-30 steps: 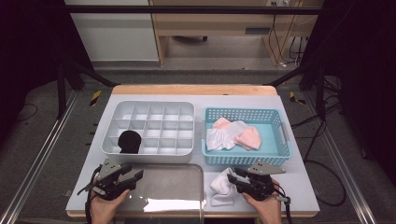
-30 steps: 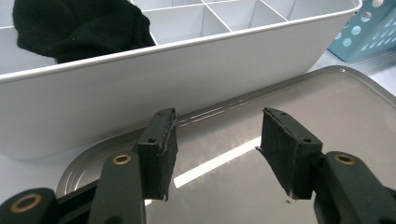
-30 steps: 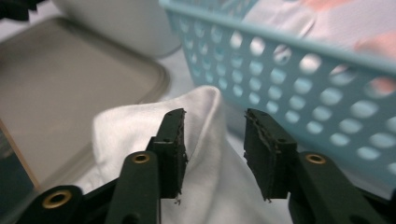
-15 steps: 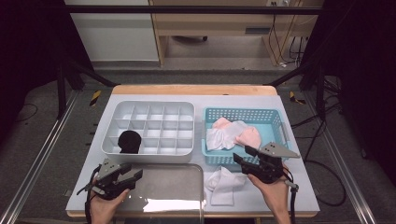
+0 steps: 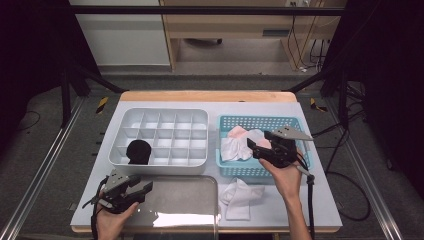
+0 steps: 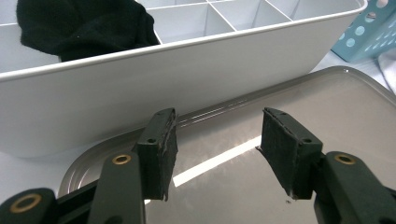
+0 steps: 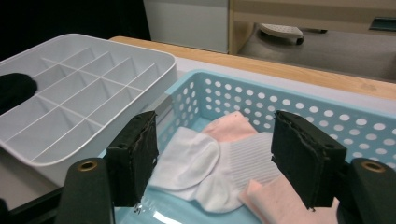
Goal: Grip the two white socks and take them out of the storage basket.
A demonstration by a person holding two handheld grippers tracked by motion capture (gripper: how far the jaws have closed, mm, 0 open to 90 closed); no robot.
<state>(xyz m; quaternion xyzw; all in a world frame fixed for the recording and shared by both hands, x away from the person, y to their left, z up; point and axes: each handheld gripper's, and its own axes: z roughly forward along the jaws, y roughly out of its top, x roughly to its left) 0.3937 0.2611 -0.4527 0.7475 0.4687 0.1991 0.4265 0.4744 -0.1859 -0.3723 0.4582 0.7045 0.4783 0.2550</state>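
A white divided organizer tray (image 5: 165, 120) holds a rolled black sock (image 5: 139, 151) in a front-left compartment; the black sock (image 6: 84, 25) also shows past the tray wall (image 6: 154, 79). A blue perforated basket (image 5: 280, 122) holds white and pink socks (image 5: 237, 142). In the right gripper view the white sock (image 7: 196, 163) and pink socks (image 7: 285, 196) lie in the basket (image 7: 299, 116). My right gripper (image 5: 256, 148) hovers open over the basket, empty; its jaws (image 7: 212, 161) stand wide. My left gripper (image 5: 142, 190) rests open over a clear lid (image 5: 185, 200), and the left gripper (image 6: 217, 149) holds nothing.
A white sock (image 5: 240, 197) lies on the table in front of the basket, beside the clear lid (image 6: 299, 102). The table's wooden far edge (image 5: 205, 96) runs behind both containers. Black frame rails stand at both sides.
My right gripper has let go of the white sock at the table front and moved up and forward over the blue basket. The left gripper has stayed put.
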